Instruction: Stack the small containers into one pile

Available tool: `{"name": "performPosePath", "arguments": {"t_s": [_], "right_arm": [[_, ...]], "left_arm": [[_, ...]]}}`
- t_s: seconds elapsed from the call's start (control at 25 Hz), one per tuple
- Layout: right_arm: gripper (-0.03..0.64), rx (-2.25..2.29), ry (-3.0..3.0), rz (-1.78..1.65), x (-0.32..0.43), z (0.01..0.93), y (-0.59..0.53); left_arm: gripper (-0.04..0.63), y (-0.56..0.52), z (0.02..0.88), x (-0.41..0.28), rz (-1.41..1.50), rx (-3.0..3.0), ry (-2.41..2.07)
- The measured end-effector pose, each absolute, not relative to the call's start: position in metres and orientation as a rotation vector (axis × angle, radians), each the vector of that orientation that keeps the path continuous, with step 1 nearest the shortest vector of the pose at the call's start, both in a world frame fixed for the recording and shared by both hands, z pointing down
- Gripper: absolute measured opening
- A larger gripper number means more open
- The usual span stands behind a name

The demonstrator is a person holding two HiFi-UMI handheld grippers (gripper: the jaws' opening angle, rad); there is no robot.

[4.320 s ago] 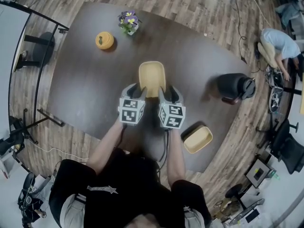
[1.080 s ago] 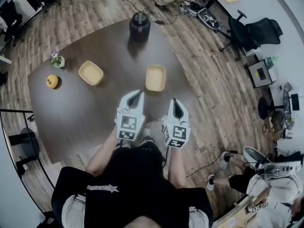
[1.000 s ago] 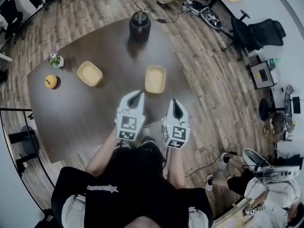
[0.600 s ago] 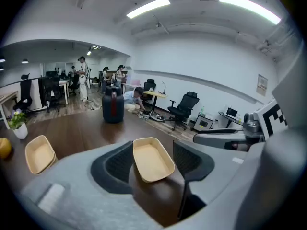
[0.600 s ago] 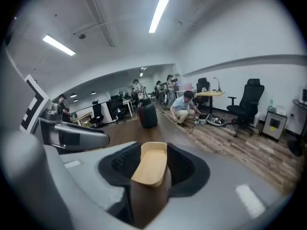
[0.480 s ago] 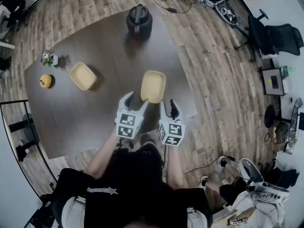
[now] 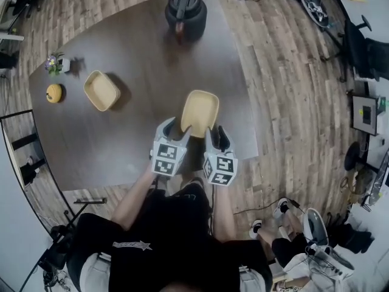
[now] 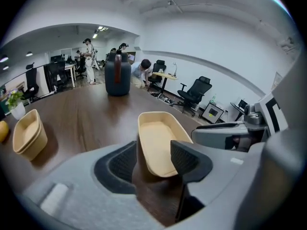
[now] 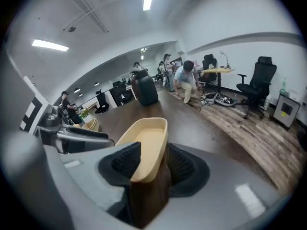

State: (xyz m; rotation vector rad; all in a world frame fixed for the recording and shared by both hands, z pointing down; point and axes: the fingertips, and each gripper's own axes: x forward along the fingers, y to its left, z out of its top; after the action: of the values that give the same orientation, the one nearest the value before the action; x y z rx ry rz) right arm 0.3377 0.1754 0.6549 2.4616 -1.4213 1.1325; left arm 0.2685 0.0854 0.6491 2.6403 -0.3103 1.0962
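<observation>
Dark tabletop (image 7: 121, 132) is carrying two tan containers, well apart. Jaws just narrowing but unclamped, the left gripper (image 7: 172, 126) is straddling the nearer container (image 7: 200, 111) at its near end. The right gripper (image 7: 216, 132), jaws just opened, is straddling its right wall, likely for a two-handed lift toward the far container (image 7: 101, 90).

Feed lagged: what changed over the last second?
The left hand-held gripper and right hand-held gripper dropped to the near container; their jaws have just opened, the left narrowing slightly. Each straddles a side wall, unclamped. The far container and black jug stayed put.
</observation>
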Motion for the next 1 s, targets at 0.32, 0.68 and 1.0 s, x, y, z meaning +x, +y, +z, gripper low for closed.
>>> {"name": "performPosePath", "arguments": {"t_s": [0.32, 0.68, 1.0], "right_arm": [[0.172, 2.402, -1.439, 1.212, 0.335, 0.679, 0.169], [0.080, 2.351, -1.454, 1.240, 0.328, 0.679, 0.167], [0.074, 2.343, -1.570, 1.130, 0.332, 0.642, 0.151]], "left_arm": [[0.222, 0.087, 0.677, 0.267, 1.163, 2.580, -0.306], [0.071, 0.084, 0.681, 0.259, 1.199, 2.566, -0.358], [0.071, 0.074, 0.645, 0.256, 1.120, 2.605, -0.476]]}}
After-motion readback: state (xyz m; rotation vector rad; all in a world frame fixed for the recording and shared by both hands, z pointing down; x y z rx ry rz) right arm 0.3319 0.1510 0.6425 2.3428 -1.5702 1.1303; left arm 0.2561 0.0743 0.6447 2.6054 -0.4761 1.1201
